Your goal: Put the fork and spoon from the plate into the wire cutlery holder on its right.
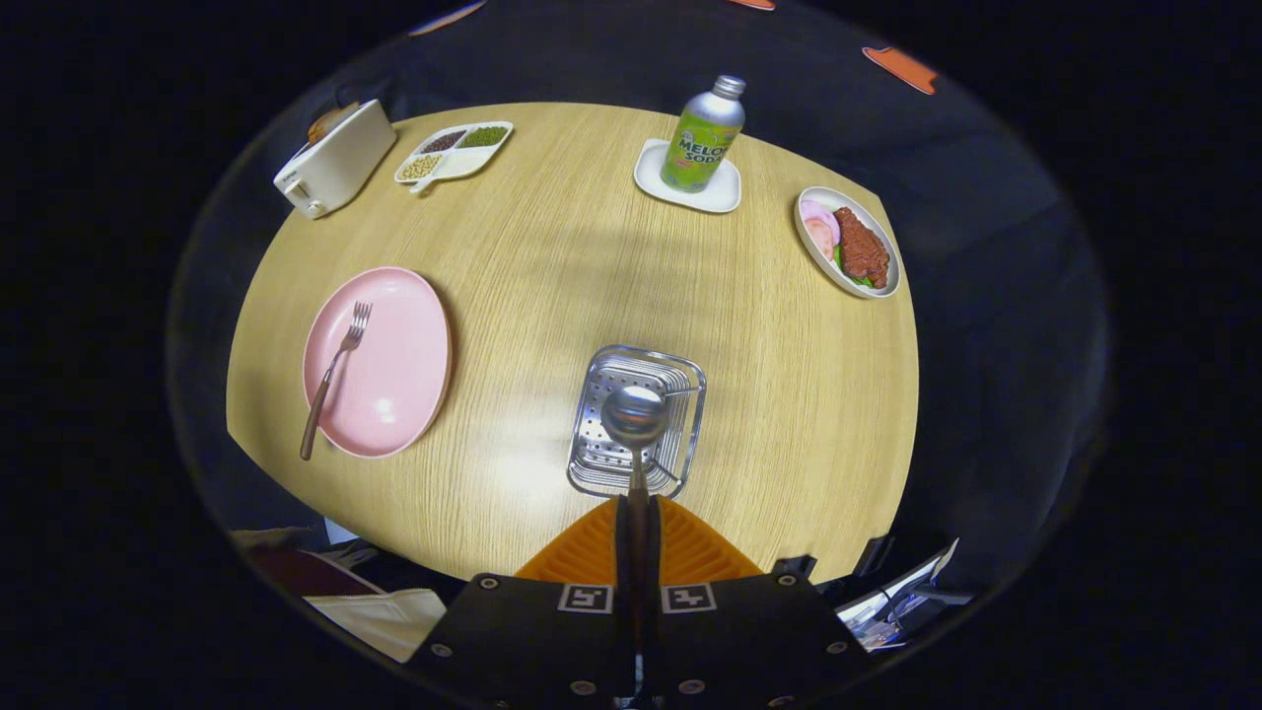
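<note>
Gripper: the gripper (638, 513) has its two fingers pressed together on the handle of the spoon; it is poised above the near part of the table, over the wire cutlery holder
Spoon: the spoon (636, 414) juts forward from between the fingertips; its bowl shows in line with the holder's opening; whether it touches the holder cannot be told
Wire cutlery holder: the wire cutlery holder (637, 422) stands on the table just ahead of the fingers, to the right of the plate and apart from it; seen from above, its floor is perforated
Plate: the pink plate (394, 375) lies left of the holder near the table's edge
Fork: the fork (333, 377) lies on the plate's left part, tines pointing away; its brown handle overhangs the near rim
Table: the wooden table (552, 256) bears everything
Far side: a soda bottle (703, 136) stands upright on a white coaster (728, 192); a divided dish (455, 152) holds beans; a white toaster (335, 158) sits to its left; an oval dish of food (848, 243) lies at the far right
</note>
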Demonstrator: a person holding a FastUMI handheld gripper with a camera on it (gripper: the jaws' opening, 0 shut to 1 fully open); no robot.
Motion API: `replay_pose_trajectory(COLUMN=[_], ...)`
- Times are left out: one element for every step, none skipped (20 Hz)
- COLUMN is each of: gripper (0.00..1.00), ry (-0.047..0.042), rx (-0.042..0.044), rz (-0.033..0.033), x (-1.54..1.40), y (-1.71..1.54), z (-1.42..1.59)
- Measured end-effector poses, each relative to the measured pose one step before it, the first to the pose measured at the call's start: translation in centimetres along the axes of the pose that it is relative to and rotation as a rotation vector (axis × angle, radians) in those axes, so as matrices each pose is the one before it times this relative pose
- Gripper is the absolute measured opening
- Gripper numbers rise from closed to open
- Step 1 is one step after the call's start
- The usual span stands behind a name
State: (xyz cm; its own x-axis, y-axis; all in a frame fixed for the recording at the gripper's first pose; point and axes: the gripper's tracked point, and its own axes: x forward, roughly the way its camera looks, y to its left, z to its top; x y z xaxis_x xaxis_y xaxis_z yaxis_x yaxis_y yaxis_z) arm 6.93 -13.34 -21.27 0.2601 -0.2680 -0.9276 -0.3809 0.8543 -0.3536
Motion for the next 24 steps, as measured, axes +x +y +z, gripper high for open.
replay_pose_trajectory(gripper=[0.04, 0.04, 0.04, 0.04, 0.04, 0.04, 0.04, 0.04, 0.04, 0.04, 0.05, 0.06, 0.08, 0.09, 0.11, 0.11, 0.12, 0.16, 0.39, 0.53, 0.64, 0.73, 0.91, 0.98], ry=[0.01592, 0.0161, 0.01676, 0.00953, 0.00658, 0.00474, 0.00374, 0.00231, 0.00609, 0.00355, 0.00207, -0.00151, -0.0082, -0.02175, -0.02567, -0.01244, -0.02428, -0.02298, -0.03013, -0.03374, -0.03292, -0.03571, -0.03271, -0.0349], rx=[-0.00447, 0.00178, -0.006, -0.00871, -0.00729, -0.00209, 0.00021, -0.0013, -0.00475, -0.00226, -0.00352, 0.00053, 0.00685, 0.00627, -0.00084, 0.00864, 0.00936, 0.01271, 0.01299, 0.01195, 0.01062, 0.01048, 0.01051, 0.01316], rz=[0.00909, 0.00996, 0.00765, 0.00322, 0.00224, 0.00635, 0.00887, 0.00575, 0.00203, -0.00244, -0.00201, -0.00073, -0.00508, -0.00333, 0.00752, 0.00275, 0.00131, -0.00877, -0.01057, -0.00786, -0.00311, -0.00665, -0.0076, -0.00465], x=[0.358, 0.352, 0.255, 0.241, 0.218, 0.184, 0.205, 0.148, 0.162, 0.189, -0.034, 0.14, -0.15, -0.166, -0.346, -0.461, -0.35, -0.543, -0.561, -0.6, -0.71, -0.69, -0.69, -0.698], y=[-0.027, 0.039, 0.045, -0.137, -0.044, 0.123, 0.159, 0.06, -0.004, -0.067, -0.045, -0.053, -0.084, -0.03, 0.114, 0.071, -0.026, -0.332, -0.219, -0.034, 0.152, 0.119, 0.179, 0.285], z=[0.166, 0.066, 0.12, 0.079, 0.242, 0.135, 0.269, 0.145, 0.102, -0.027, 0.138, -0.011, 0.223, 0.272, 0.443, 0.036, 0.151, 0.348, 0.291, 0.303, 0.259, 0.171, 0.239, 0.238])
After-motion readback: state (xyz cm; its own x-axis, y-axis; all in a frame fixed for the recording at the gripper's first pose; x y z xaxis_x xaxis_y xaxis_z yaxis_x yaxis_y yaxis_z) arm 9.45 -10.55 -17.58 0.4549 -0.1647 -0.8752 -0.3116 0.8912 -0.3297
